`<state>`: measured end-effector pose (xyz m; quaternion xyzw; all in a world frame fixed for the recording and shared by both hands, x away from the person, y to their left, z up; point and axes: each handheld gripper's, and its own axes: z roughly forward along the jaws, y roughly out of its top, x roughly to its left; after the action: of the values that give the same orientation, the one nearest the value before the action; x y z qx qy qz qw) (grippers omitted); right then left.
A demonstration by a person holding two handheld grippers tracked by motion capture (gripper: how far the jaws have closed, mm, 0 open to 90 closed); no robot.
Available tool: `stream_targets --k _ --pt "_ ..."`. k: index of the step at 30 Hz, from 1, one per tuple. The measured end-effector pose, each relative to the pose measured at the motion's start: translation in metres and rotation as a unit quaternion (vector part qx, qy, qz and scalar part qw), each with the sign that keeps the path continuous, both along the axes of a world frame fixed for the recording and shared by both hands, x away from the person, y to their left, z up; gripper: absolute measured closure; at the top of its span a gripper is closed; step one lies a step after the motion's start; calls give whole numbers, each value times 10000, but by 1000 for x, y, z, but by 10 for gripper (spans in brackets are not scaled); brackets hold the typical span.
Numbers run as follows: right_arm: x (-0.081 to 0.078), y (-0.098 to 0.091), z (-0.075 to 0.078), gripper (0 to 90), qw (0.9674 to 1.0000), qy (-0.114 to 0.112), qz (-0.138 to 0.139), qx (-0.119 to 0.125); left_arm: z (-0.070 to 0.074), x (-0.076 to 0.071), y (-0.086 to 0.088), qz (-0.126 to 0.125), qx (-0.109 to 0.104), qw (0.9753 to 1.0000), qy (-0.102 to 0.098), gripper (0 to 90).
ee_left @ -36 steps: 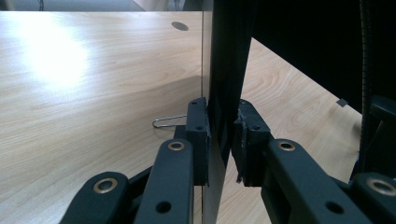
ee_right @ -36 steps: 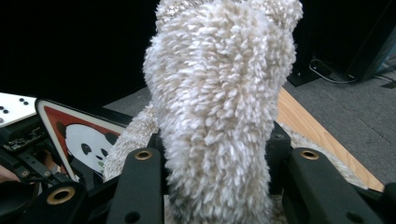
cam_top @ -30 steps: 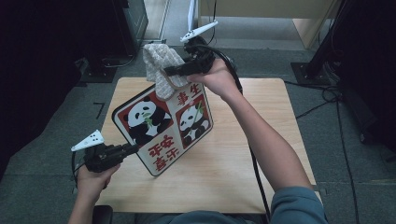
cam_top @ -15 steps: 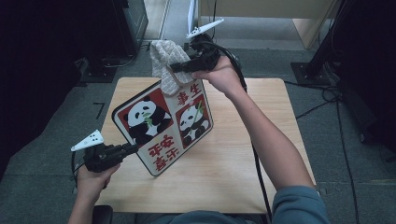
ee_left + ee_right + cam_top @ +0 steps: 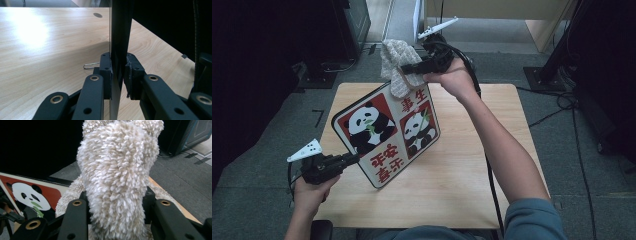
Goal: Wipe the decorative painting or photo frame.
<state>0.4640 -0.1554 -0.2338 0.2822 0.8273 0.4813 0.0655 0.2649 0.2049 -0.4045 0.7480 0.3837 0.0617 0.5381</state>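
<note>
The panda board [image 5: 387,135] is held tilted above the wooden table [image 5: 462,185], its near left corner clamped in the left gripper [image 5: 352,159]; a fluffy beige cloth [image 5: 399,65] rests against the board's far edge, pinched between the jaws of the right gripper [image 5: 404,70]; a paper clip [image 5: 90,65] lies on the table near the left gripper.

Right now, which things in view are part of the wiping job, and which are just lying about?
In use:
- panda board, clamped at its edge by the left gripper
- fluffy cloth, pinched in the right gripper, at the board's top edge

Lying about:
- paper clip on the table
- cables on the floor
</note>
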Motion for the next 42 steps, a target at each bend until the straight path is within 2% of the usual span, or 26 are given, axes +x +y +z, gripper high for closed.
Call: stream_targets --k 16,23,28,32,37,42 --pt "8 -18 3 638 9995 1 -288 -134 0 0 1 -1 6 10000 -5 782" --pt "11 -29 0 638 9993 35 -363 -96 -1 1 2 23 11 10000 -5 782" --pt "12 -39 -3 636 9987 -15 -482 -183 -1 0 2 27 35 10000 -14 782" --pt "15 -47 -8 637 9980 106 -600 -163 -1 0 3 28 29 10000 -13 781" --pt "17 -51 -12 637 9975 112 -675 -185 -1 1 3 26 30 10000 -9 781" --pt "20 -55 -20 639 9970 229 -728 -142 -1 1 3 32 33 10000 -11 781"
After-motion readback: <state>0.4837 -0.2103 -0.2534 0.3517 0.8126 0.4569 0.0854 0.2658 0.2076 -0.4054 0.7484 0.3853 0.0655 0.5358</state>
